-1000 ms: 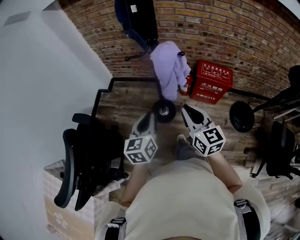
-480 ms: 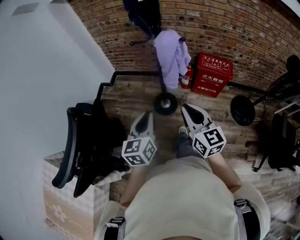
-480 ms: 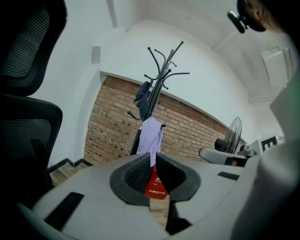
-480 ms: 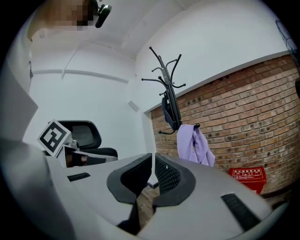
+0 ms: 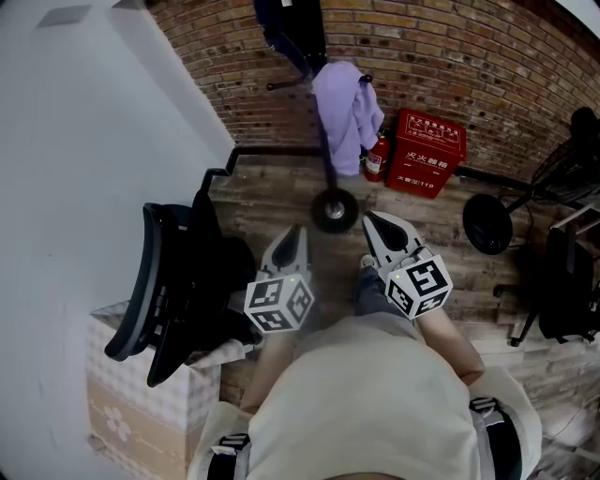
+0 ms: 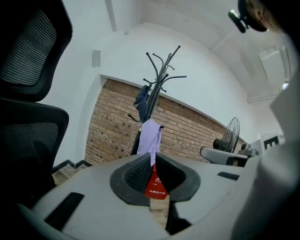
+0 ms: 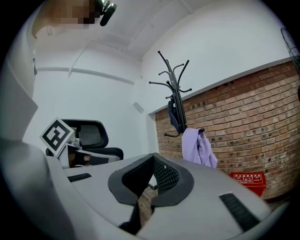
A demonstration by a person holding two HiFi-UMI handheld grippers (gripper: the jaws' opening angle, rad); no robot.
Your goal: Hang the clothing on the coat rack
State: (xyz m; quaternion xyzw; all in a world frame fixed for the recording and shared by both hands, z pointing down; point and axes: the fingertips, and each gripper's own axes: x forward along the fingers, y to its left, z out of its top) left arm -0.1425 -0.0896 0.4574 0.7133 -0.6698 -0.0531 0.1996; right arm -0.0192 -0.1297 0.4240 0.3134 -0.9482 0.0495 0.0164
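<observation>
The black metal coat rack [image 5: 335,209] stands far off against the red brick wall [image 5: 487,66], with a black mesh office chair [image 5: 159,291] at the near left. There is one rack and one chair on this side (a dark shape at the right edge may be another; I cannot tell).

Two garments hang on the rack. A dark navy one [image 5: 291,28] sits high up, and a lilac fabric garment [image 5: 345,108] is draped over a lower hook. To the right of the pole sit one red box with white lettering [image 5: 427,153] and, between box and pole, one small red fire extinguisher [image 5: 377,157].

Both tongs are near, well apart from the rack, and hold nothing. The left gripper [image 5: 297,232] is narrowed to a thin slit. The right gripper [image 5: 373,223] has just been closing and its tips now meet, with nothing between them.

The hanging looks done to me. The risk lies with the lilac piece, which is bunched over one hook rather than spread, so its weight may drag it down the arm and off. A bump to the pole from a careless reach could also rock the narrow round base and shake both garments loose.
</observation>
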